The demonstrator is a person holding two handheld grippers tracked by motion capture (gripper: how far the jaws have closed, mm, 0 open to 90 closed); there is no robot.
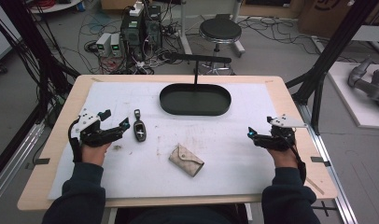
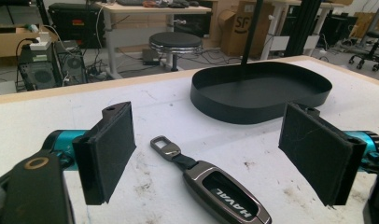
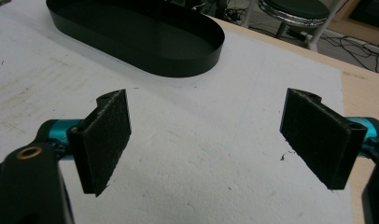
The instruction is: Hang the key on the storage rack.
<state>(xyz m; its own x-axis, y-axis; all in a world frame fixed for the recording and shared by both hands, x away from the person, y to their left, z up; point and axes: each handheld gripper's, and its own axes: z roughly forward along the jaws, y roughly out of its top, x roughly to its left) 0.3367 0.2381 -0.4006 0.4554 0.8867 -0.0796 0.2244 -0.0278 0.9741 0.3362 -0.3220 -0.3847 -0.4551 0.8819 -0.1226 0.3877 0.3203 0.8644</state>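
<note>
- High view: nearest me are my two dark sleeves. My left gripper rests on the white mat with its tips just beside the car key fob, not touching it. The beige quilted pouch lies mid-mat, nearer my edge. My right gripper sits well apart, by the mat's right side. The black oval tray stands at the far side.
- Left gripper view: the jaws stand wide apart, nothing pressed. The car key fob lies flat between them on the mat, its metal loop pointing away toward the black oval tray.
- Right gripper view: the jaws are spread wide over bare white mat, holding nothing; the black oval tray lies beyond them.
</note>
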